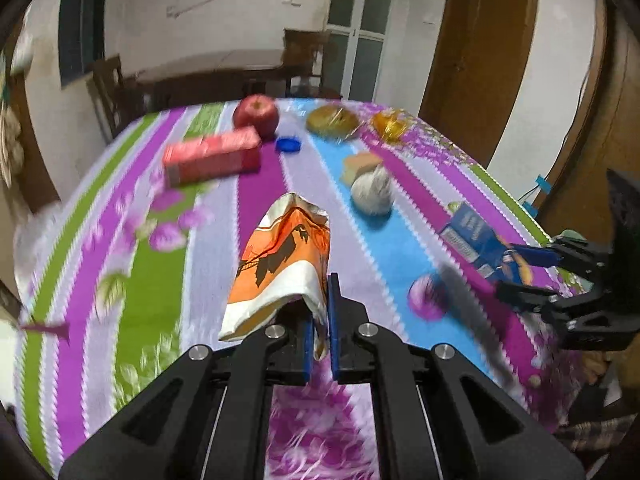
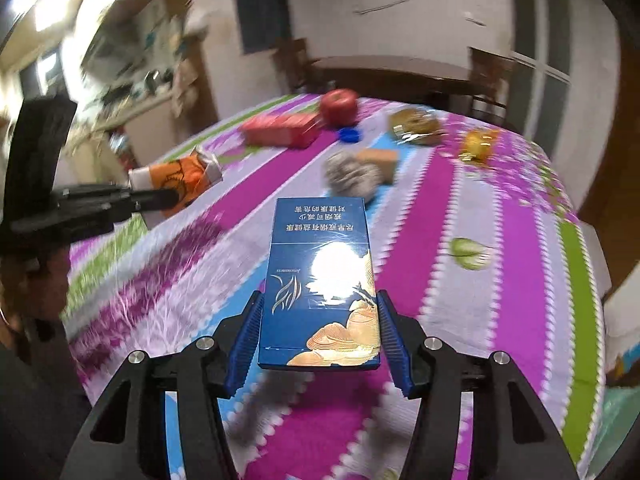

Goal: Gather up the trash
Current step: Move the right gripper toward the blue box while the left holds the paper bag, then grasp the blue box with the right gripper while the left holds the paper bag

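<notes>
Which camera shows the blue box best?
The right wrist view. There the blue box fills the middle, flat face up, its print readable, clamped between the right gripper pads. The left wrist view shows the box only small and blurred near the right edge, held by that gripper.

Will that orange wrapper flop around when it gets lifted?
Probably. The orange wrapper looks thin and crumpled, so it is likely floppy and light. The left gripper pinches only its bottom edge, so the top may sway, though here it stands up.
</notes>
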